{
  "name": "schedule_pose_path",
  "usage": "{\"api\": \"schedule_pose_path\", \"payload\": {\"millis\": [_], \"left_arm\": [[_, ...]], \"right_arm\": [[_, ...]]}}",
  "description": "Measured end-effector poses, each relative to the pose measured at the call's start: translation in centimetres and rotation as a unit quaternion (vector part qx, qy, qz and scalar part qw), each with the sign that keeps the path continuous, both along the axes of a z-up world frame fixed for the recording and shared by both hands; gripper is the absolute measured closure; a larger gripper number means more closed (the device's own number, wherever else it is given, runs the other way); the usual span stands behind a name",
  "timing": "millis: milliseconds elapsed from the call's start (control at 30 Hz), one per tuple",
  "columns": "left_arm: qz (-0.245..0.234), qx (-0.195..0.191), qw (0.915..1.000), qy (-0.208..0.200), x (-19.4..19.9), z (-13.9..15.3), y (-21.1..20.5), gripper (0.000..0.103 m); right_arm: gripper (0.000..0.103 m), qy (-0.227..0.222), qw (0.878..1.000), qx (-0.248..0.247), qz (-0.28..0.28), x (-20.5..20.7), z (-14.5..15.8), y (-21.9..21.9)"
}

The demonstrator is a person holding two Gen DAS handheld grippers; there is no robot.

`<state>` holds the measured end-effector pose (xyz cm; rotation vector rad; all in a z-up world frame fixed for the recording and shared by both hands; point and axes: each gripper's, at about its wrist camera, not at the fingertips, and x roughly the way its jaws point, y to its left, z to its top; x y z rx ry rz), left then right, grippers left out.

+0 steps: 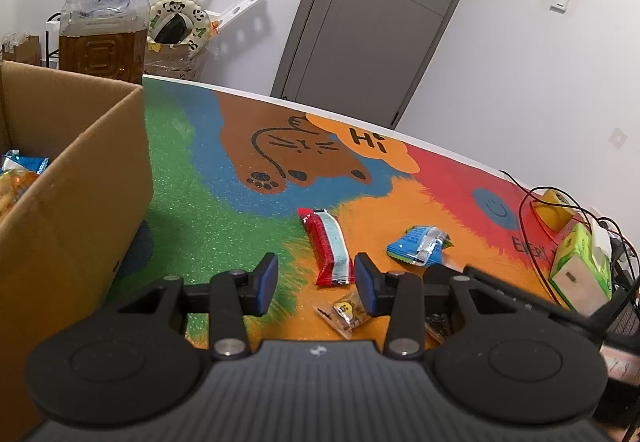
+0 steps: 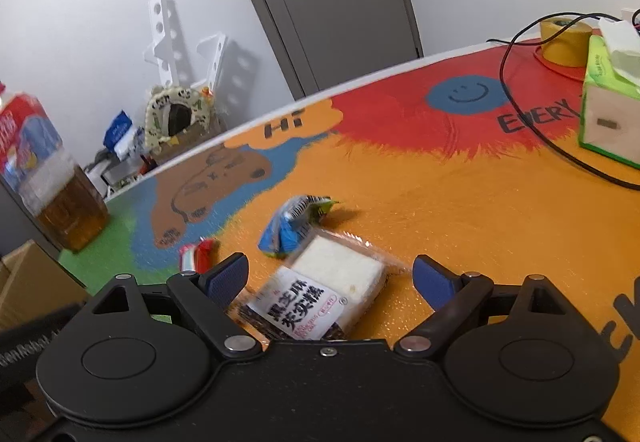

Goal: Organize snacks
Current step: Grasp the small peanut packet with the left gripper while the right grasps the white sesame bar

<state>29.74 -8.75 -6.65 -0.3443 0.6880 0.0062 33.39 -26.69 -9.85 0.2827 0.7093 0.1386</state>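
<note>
left wrist view: left gripper [image 1: 316, 278] partly open, gripping nothing, red-and-white snack stick [image 1: 329, 251] on the mat between its pads. right wrist view: right gripper [image 2: 330, 276] wide open, gripping nothing, straddling black sesame cake packet [image 2: 320, 298] lying flat.

I work in a plain indoor room, home-like but used for storage. The table [image 2: 440, 178] is covered by a bright cartoon mat [image 1: 248, 178] with a bear and the word "Hi". Behind it are bare white walls [image 1: 520, 62] and a grey door [image 1: 372, 22] with a black handle. A switch [image 1: 559, 1] is mounted on the wall. White perforated shelf parts [image 2: 168, 30] lean against the wall above cartons [image 1: 172, 60] on the floor, one holding a panda swim ring [image 1: 178, 22]. On the table stand a tea bottle [image 1: 106, 2], a tissue box [image 2: 608, 106], a tape roll [image 2: 564, 40] and loose cables [image 2: 532, 122].
</note>
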Motion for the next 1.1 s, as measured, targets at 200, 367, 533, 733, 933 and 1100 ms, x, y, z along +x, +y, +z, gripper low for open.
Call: {"api": "schedule_pose_path", "payload": {"millis": [200, 367, 533, 733, 933, 1100], "left_arm": [[-0.013, 0.002, 0.9999, 0.003, 0.5, -0.4, -0.6, 0.062], [-0.032, 0.008, 0.9994, 0.008, 0.8, -1.1, -1.9, 0.062], [-0.056, 0.025, 0.998, 0.014, 0.9, -2.1, -3.5, 0.062], [-0.053, 0.066, 0.9964, 0.005, 0.7, -2.4, -4.6, 0.072], [-0.043, 0.075, 0.9962, 0.009, -0.2, -2.3, -4.4, 0.087], [-0.034, 0.068, 0.9971, 0.009, -1.7, -1.6, -3.7, 0.087]], "right_arm": [[0.029, -0.008, 0.999, -0.036, 0.01, -0.7, 0.0, 0.1], [0.032, -0.003, 0.999, -0.035, 0.006, -1.3, 0.3, -1.1], [0.034, 0.0, 0.999, -0.037, 0.005, -1.3, 0.3, -2.1], [0.043, -0.011, 0.998, -0.063, 0.015, -1.5, 0.2, -1.4], [0.055, -0.014, 0.999, -0.038, 0.033, -1.8, 0.4, -1.5], [0.055, -0.028, 0.999, -0.028, 0.036, -2.3, 1.0, -1.3]]}}
